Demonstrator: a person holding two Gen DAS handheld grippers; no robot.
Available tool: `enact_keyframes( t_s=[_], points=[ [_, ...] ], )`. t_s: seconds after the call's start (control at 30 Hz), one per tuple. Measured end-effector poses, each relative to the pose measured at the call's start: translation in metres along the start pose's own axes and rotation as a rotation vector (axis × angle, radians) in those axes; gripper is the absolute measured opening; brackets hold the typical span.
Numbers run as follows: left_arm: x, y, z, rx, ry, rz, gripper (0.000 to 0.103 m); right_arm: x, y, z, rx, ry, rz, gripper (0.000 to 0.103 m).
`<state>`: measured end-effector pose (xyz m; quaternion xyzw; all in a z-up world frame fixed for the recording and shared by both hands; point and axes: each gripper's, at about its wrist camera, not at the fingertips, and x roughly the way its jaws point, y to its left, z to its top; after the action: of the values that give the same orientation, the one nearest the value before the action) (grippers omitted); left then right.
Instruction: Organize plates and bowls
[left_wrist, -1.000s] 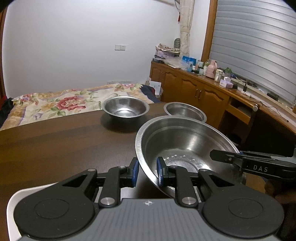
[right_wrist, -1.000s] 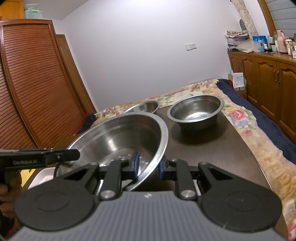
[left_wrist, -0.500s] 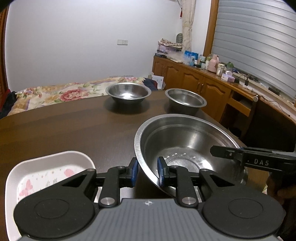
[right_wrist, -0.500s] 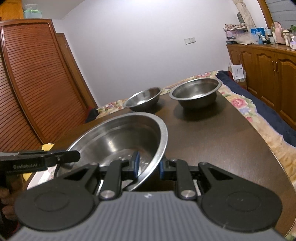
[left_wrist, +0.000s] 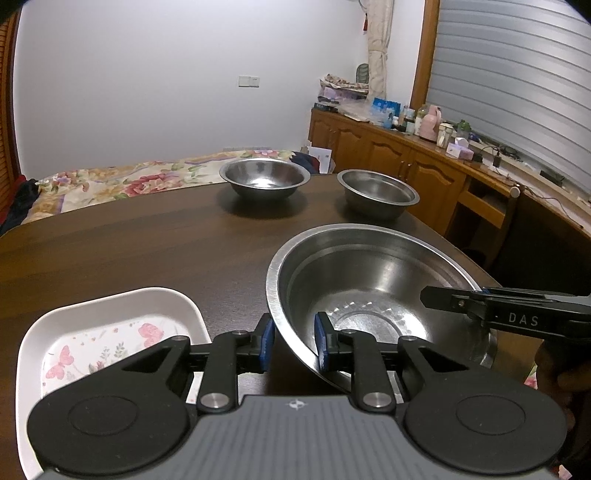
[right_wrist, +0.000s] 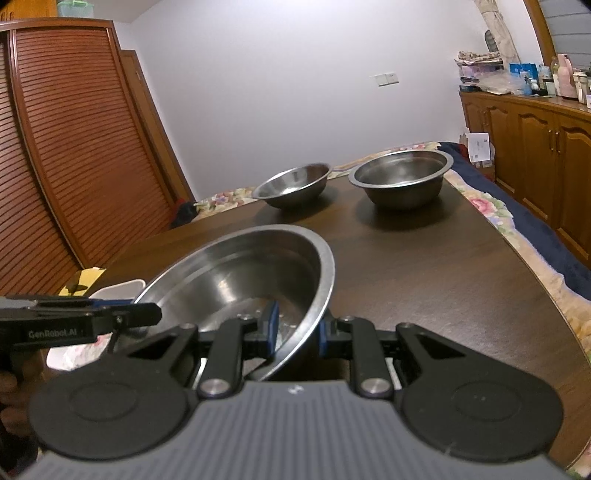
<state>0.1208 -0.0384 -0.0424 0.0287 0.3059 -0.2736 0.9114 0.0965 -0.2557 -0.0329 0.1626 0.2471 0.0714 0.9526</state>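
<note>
Both grippers, left (left_wrist: 291, 341) and right (right_wrist: 295, 330), pinch opposite rims of the big steel bowl (left_wrist: 369, 291), now lowered near the table (left_wrist: 129, 251) beside the floral plate (left_wrist: 110, 332); stacking likely follows.

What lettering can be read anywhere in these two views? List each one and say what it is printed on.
"DAS": side of the right tongs, seen from the left wrist.
"GenRobot.AI": side of the left tongs, seen from the right wrist.
Blue boxes and bottles on the wooden counter: print too small to read.
Paper leaning against the cabinet: too blurred to read.
Steel bowls and white tray: no text visible.
</note>
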Motion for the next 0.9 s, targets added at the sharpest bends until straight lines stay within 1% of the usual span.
enact_keyframes(
  t_s=[0.17,0.27,0.3,0.37,0.43,0.53,0.57,0.63,0.67,0.77,0.87,0.9],
  points=[
    [-0.001,-0.004,-0.002,-0.001,-0.003,-0.007,0.026,0.001,-0.001,0.0,-0.003,0.002,-0.001,0.023],
    [0.0,0.001,-0.004,-0.011,-0.008,-0.011,0.026,0.0,-0.002,0.0,0.003,0.003,0.001,0.023],
    [0.0,0.001,-0.004,-0.015,-0.009,-0.011,0.028,0.0,-0.002,0.0,0.004,0.002,0.002,0.023],
    [0.0,0.001,-0.004,-0.015,-0.016,-0.012,0.034,0.002,-0.001,-0.001,-0.007,0.002,-0.004,0.023],
    [-0.002,0.0,-0.004,-0.011,-0.03,-0.011,0.047,0.003,0.001,-0.001,-0.019,-0.002,-0.013,0.023],
    [-0.005,0.001,-0.003,-0.01,-0.042,-0.008,0.053,0.002,0.001,0.0,-0.02,-0.004,-0.018,0.024],
    [-0.005,0.002,-0.002,-0.012,-0.045,-0.006,0.055,0.001,0.0,0.001,-0.018,-0.007,-0.018,0.026],
    [-0.007,0.002,0.0,-0.016,-0.056,-0.004,0.06,-0.002,-0.001,0.004,-0.018,-0.02,-0.028,0.046],
    [-0.008,0.002,0.001,-0.018,-0.06,-0.002,0.061,-0.004,-0.001,0.006,-0.021,-0.027,-0.03,0.047],
    [-0.01,0.004,0.006,-0.016,-0.075,0.01,0.07,-0.009,-0.005,0.013,-0.023,-0.043,-0.037,0.049],
    [-0.012,0.007,0.012,-0.023,-0.086,0.006,0.085,-0.013,-0.007,0.02,-0.031,-0.061,-0.046,0.055],
    [-0.013,0.008,0.013,-0.029,-0.096,0.006,0.094,-0.013,-0.008,0.022,-0.037,-0.065,-0.048,0.059]
  ],
)
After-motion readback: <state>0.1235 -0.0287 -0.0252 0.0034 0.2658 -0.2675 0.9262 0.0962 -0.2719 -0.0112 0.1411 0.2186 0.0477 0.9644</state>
